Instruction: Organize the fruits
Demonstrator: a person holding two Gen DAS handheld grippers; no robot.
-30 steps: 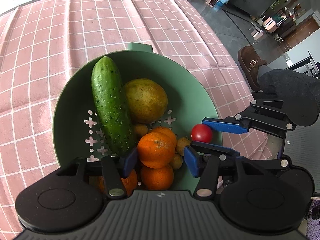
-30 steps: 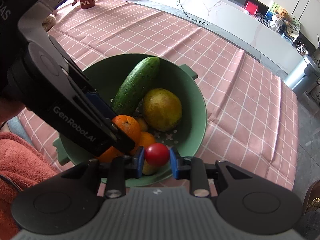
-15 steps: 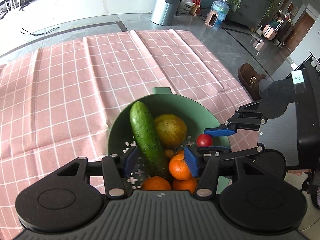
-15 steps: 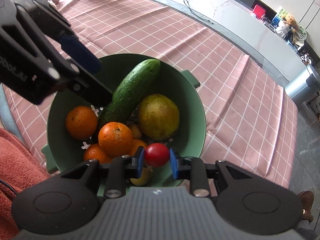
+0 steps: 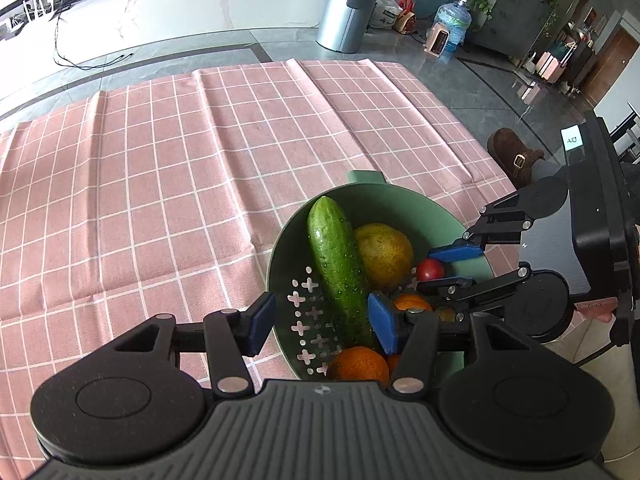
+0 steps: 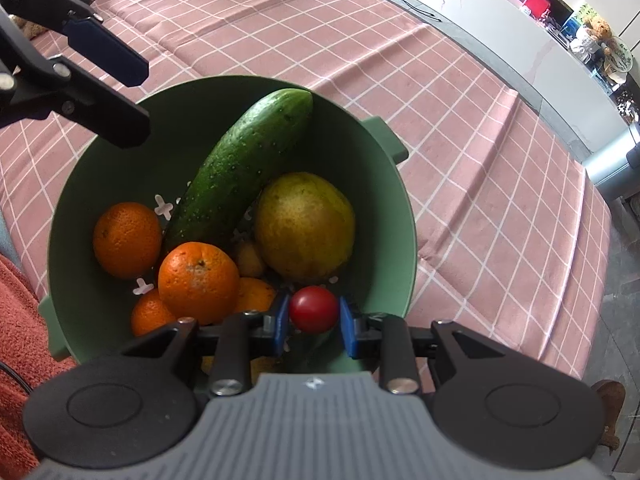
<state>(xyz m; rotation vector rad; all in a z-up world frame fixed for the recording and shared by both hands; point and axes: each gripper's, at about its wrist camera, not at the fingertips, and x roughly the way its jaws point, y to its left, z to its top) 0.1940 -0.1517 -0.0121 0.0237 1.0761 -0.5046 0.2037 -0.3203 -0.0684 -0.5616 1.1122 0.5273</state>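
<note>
In the green bowl (image 6: 400,216) on the pink checked tablecloth (image 5: 160,168) a fair pile of produce is seen: one long bumpy cucumber (image 6: 244,164) leaned against the far wall, one big yellow-green pear (image 6: 306,226), and four oranges (image 6: 198,282) that can be counted, plus a small yellowish fruit (image 6: 250,260) tucked between them. One small tomato (image 6: 314,309), round, glossy and deep red, is pinched between the blue pads of the right gripper (image 6: 314,322) and held just over the near side of the bowl, above the fruit. The left gripper (image 5: 322,324) is kept open with nothing between its jaws, off above the bowl's other edge. Cross-shaped holes (image 5: 304,300) are punched in the bowl's bottom.
</note>
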